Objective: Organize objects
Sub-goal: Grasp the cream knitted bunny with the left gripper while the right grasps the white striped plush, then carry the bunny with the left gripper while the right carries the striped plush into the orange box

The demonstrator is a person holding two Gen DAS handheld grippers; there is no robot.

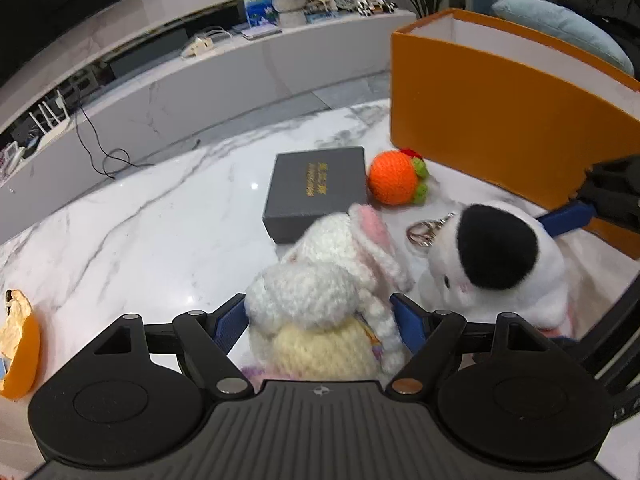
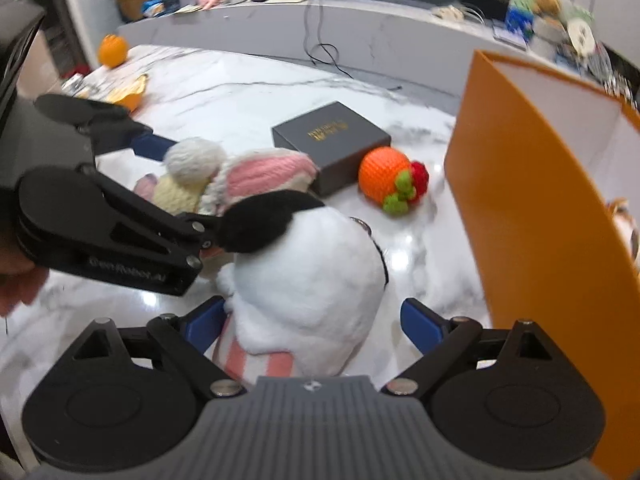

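Left wrist: fingers (image 1: 236, 312) flank crocheted bunny (image 1: 320, 300), barely touching.

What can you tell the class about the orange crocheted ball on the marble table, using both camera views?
The orange crocheted ball is round, knitted from bright orange yarn, with green leaf-like bobbles and a red tuft on one side. It lies on its side on the marble table, beside the dark grey box and near the orange bin. Whether it touches the box is unclear. No gripper touches it.
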